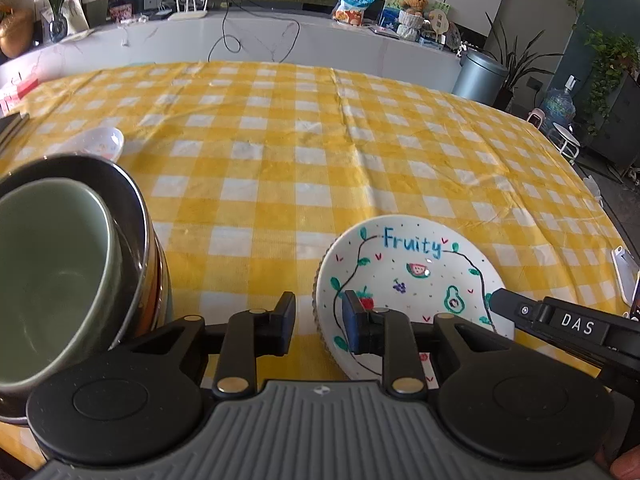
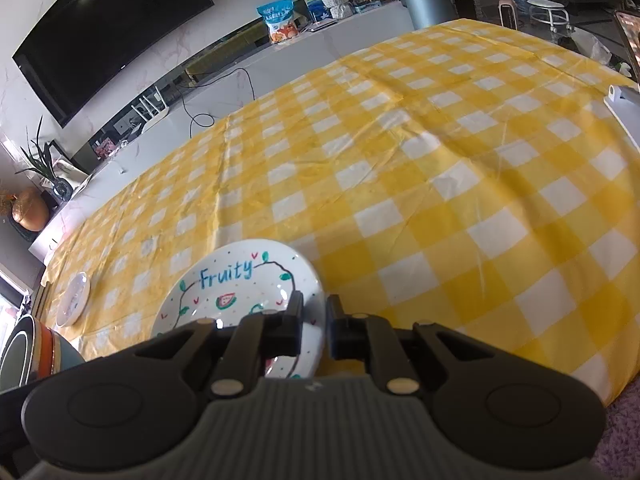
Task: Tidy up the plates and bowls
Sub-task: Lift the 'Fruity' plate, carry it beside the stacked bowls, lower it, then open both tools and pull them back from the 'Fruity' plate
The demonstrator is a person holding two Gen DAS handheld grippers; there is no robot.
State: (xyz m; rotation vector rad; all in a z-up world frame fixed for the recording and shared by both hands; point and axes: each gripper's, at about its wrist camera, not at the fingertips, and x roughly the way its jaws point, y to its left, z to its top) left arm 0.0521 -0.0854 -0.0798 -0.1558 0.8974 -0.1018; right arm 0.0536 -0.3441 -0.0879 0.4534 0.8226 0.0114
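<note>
Fruity plate (image 1: pixel 416 276) flat; bowls (image 1: pixel 60 276) nested.
</note>
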